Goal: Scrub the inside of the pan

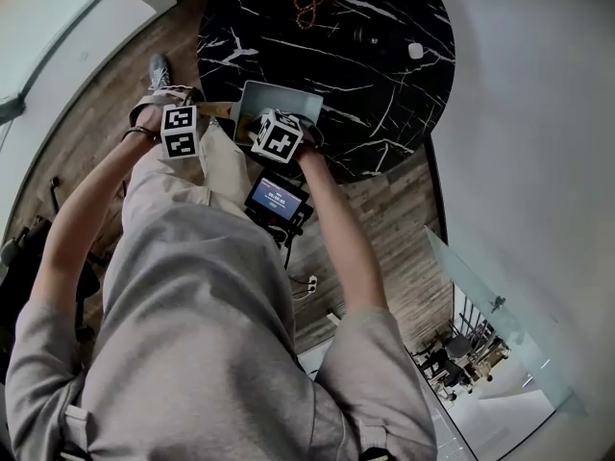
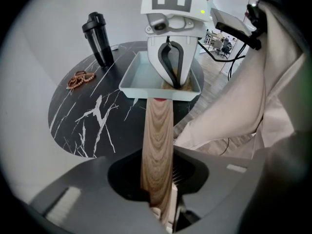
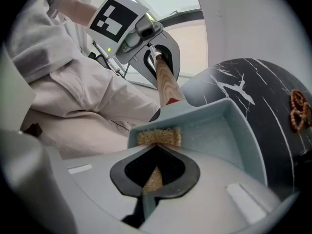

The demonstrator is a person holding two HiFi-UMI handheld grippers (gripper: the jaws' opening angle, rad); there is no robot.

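Seemingly mid-scrub: left gripper (image 2: 158, 186) clamps the wooden handle (image 2: 157, 130); right gripper (image 3: 155, 173) pinches a scouring pad (image 3: 159, 137) inside the pan (image 3: 222, 130); next, sweep firmly.

The person wears a grey short-sleeved shirt (image 1: 192, 334), pale beige trousers (image 1: 216, 161) and a thin dark band (image 1: 137, 133) on the wrist behind the left hand-held gripper (image 2: 157, 179); it and the right hand-held gripper (image 3: 155, 172) are grey, each bearing a white cube (image 1: 180, 131) with black square markers.

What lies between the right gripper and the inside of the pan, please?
A tan scrub pad, clamped in the right gripper, sits against the near wall of the pan; the right gripper view shows this best.
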